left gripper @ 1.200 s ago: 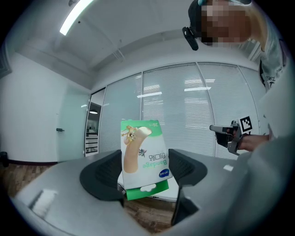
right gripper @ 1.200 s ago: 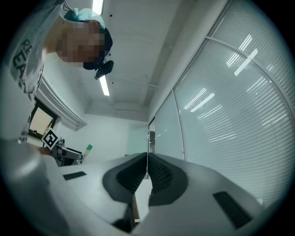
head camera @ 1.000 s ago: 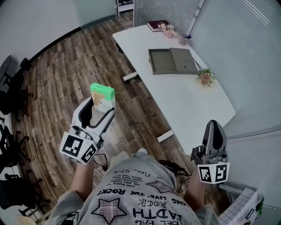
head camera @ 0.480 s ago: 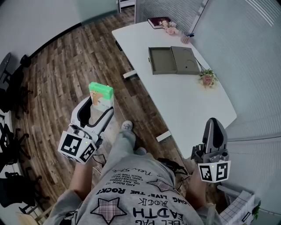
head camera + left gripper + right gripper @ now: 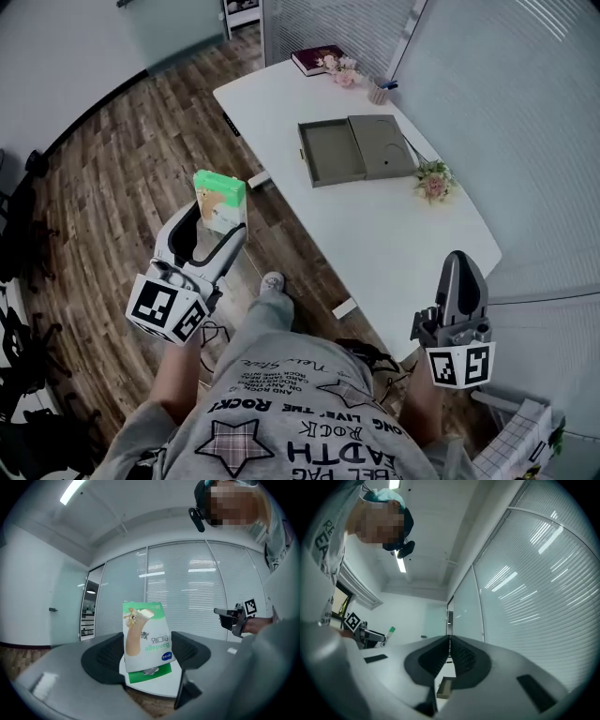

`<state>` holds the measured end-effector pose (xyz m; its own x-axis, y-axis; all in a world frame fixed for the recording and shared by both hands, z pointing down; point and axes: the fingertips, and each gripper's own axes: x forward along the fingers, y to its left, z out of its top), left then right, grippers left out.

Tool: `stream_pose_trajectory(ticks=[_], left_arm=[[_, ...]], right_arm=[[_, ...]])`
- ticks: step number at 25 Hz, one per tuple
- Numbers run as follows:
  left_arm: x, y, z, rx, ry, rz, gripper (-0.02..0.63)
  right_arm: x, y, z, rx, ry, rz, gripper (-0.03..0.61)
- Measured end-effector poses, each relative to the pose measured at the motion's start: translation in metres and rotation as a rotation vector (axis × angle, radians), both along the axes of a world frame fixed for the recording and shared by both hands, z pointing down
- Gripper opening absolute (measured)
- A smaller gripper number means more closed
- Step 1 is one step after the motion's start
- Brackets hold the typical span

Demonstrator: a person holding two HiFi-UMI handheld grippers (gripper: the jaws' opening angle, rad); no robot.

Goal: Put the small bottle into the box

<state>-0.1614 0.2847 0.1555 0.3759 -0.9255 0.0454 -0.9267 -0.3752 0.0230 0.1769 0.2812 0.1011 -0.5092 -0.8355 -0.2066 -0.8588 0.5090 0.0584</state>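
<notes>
— What has the left tool (image 5: pixel 216 223) (image 5: pixel 147 652) got?

— Its jaws are closed on a flat green-and-white bandage pack (image 5: pixel 220 195) (image 5: pixel 145 634), clamping the lower end. No bottle shows anywhere; this pack is the only thing held.

— Which way does the pack lie?

— Its long axis runs along the jaws and points away from the tool. In the left gripper view it stands nearly upright, tilted slightly, with its print upside down. In the head view the green end is the far one.

— And the right tool (image 5: pixel 459 267) (image 5: pixel 450 645)?

— Jaws pressed together with nothing between them, held low at the person's right side, by the near edge of the worktop (image 5: pixel 375 234).

— Where is the pack compared with the box (image 5: pixel 356 150)?

— Well apart. The pack hangs over the wooden floor (image 5: pixel 122 178), left of the white worktop. The grey-green box lies open on the worktop's far half, lid folded flat beside it. Flowers (image 5: pixel 433 180) sit near its right side, and a book (image 5: pixel 317 58) lies at the far end.
</notes>
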Motion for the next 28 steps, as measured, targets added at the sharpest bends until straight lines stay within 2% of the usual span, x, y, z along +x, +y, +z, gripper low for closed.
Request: stream_pose_trajectory(ticks=[9, 18, 24, 28], left_arm=[[-0.016, -0.103, 0.001, -0.014, 0.002, 0.113, 0.327], [-0.022, -0.184, 0.008, -0.028, -0.003, 0.254, 0.325], [-0.023, -0.208, 0.007, -0.028, -0.004, 0.311, 0.325], [-0.016, -0.215, 0.015, -0.044, 0.005, 0.317, 0.326]], right_arm=[[-0.032, -0.067, -0.001, -0.014, 0.000, 0.078, 0.015], [-0.048, -0.110, 0.009, -0.040, -0.021, 0.208, 0.015], [-0.063, -0.121, 0.007, -0.035, -0.032, 0.239, 0.015], [-0.059, -0.130, 0.015, -0.061, -0.025, 0.241, 0.015]])
